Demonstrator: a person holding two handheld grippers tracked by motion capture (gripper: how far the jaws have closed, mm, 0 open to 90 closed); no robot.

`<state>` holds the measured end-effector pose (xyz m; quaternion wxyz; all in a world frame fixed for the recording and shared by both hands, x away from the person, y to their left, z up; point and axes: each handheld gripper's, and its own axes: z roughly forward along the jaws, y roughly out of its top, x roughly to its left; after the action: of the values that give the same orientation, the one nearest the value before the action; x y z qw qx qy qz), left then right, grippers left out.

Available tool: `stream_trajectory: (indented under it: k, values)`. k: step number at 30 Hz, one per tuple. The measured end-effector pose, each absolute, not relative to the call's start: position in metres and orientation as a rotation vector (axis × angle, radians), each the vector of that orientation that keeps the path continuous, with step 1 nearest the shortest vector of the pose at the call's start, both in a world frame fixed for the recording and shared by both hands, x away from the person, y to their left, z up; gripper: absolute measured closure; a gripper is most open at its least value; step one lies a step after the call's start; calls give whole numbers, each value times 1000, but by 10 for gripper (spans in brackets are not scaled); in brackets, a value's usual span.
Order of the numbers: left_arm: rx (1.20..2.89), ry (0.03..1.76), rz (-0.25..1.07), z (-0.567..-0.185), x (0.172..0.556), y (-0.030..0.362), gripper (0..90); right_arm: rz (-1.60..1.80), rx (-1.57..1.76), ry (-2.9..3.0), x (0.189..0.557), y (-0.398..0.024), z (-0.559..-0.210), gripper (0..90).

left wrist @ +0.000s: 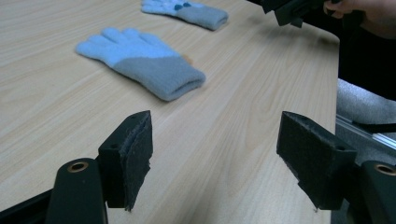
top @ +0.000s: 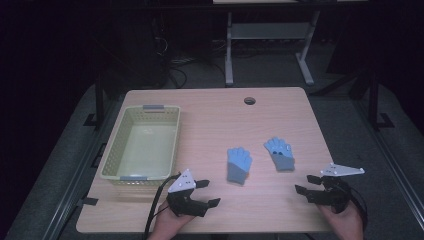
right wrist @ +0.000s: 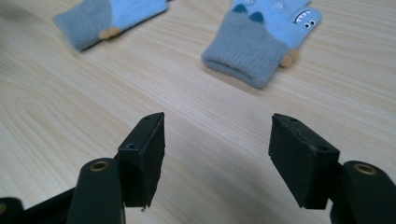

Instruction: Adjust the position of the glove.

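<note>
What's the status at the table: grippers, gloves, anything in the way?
Left gripper open, empty. Right gripper open, empty. Two blue gloves, left glove and right glove, flat on table, apart, untouched. Basket left, nothing between jaws and gloves.

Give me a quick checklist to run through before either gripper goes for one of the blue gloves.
1. Left gripper open, nothing between its jaws: ok.
2. Right gripper open, nothing between its jaws: ok.
3. Left glove lies flat and apart from the right glove: ok.
4. Bare table between each gripper and the glove ahead of it: ok.
5. Yellow basket upright with nothing visible inside: ok.
6. Which glove is meant to go first: cannot tell.
</note>
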<state>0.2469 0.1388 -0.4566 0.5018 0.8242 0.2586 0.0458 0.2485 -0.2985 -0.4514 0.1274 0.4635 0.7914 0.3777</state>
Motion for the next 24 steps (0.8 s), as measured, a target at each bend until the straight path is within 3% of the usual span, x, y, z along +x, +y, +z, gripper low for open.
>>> stream_trajectory:
  k: [24]
  values:
    - [1986, 636, 96, -460, 249, 143, 265, 1026, 1326, 2371, 278, -279, -439, 349]
